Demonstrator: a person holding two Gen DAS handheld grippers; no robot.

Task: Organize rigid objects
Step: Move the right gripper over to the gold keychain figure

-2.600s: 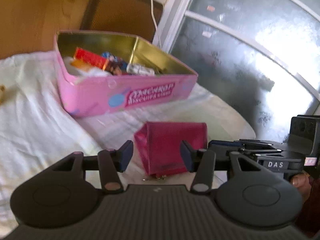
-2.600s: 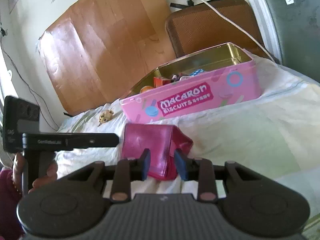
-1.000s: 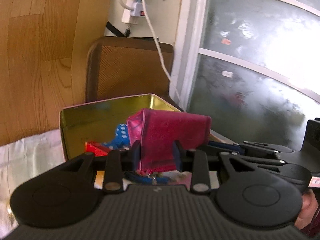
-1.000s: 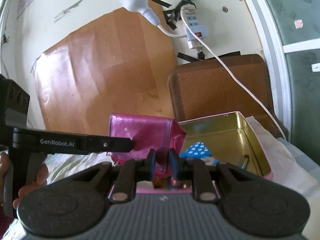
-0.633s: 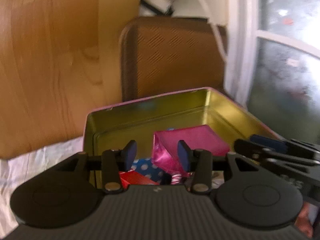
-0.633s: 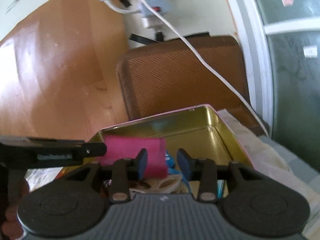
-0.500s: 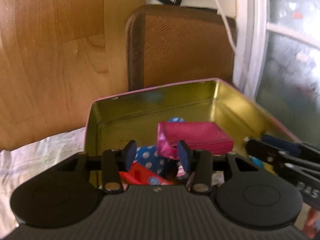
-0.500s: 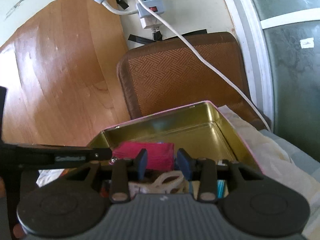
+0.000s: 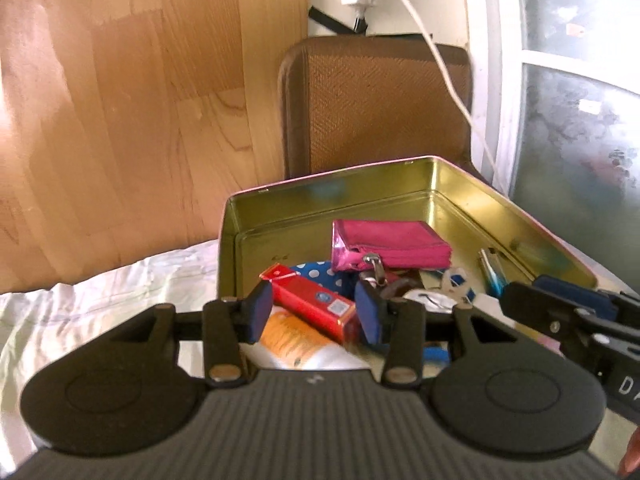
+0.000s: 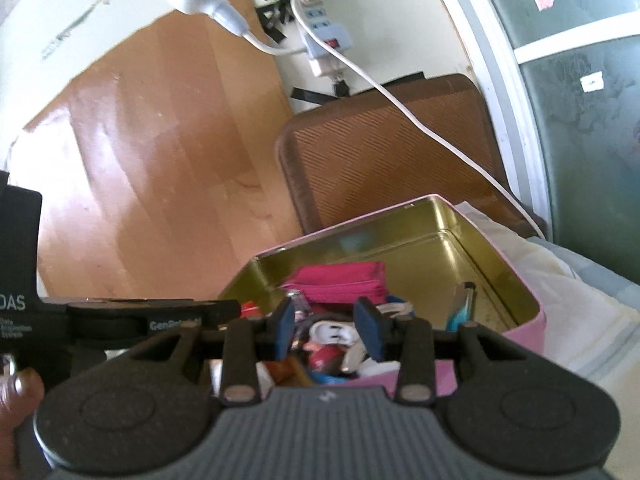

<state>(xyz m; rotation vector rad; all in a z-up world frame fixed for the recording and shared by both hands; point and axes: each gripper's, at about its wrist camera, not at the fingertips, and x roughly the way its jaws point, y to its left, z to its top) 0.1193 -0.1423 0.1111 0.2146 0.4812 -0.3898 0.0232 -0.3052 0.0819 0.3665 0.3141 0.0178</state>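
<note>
A pink biscuit tin (image 9: 432, 176) with a gold inside stands open on a white cloth; it also shows in the right wrist view (image 10: 528, 320). A magenta zip pouch (image 9: 390, 242) lies flat inside it on top of other items, also seen in the right wrist view (image 10: 340, 280). My left gripper (image 9: 312, 314) is open and empty just above the tin's near edge, over a red box (image 9: 310, 304). My right gripper (image 10: 328, 328) is open and empty above the tin's near side.
The tin also holds a blue dotted item (image 9: 320, 274), a blue lighter (image 9: 494, 272) and white pieces (image 10: 332, 332). A brown chair back (image 9: 376, 104), a wooden board (image 9: 120, 120) and a white cable (image 10: 420, 124) stand behind. A window (image 9: 580, 120) is on the right.
Both grippers carried the magenta pouch up from the cloth and over the tin, then opened. The pouch now lies flat inside the tin and both grippers have drawn back a little.
</note>
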